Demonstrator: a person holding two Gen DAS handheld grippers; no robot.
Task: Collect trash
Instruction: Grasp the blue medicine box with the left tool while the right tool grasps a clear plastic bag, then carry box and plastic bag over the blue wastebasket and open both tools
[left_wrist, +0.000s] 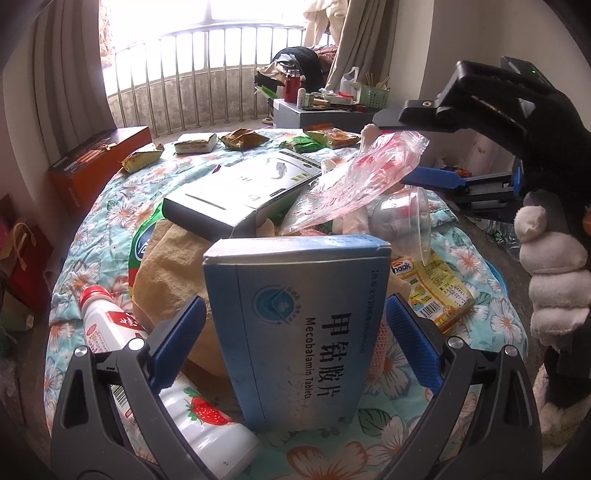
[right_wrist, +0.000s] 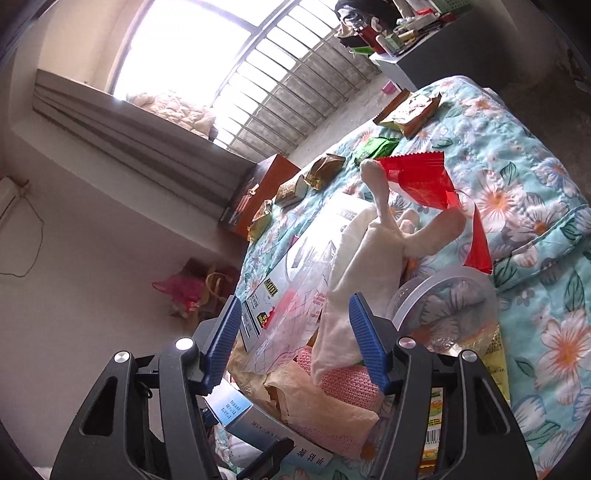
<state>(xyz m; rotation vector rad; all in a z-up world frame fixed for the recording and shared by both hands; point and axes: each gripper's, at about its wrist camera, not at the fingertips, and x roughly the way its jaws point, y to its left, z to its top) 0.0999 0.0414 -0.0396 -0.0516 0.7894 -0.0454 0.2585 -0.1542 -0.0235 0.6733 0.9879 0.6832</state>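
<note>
Both wrist cams sit close over the bed (left_wrist: 110, 206), angled down toward the window (right_wrist: 184, 48); shared: white box (left_wrist: 243, 192), cup (right_wrist: 443, 295).

A lived-in home, likely a bedroom. A floral quilt (left_wrist: 110, 206) covers what seems to be a bed; grey curtains (left_wrist: 70, 62) hang beside a bright window with a metal railing (left_wrist: 192, 74). A small grey side table (left_wrist: 314, 114) is crowded with bottles and a green basket (left_wrist: 375, 96). Gift bags (left_wrist: 29, 254) sit on the floor by the wall.
</note>
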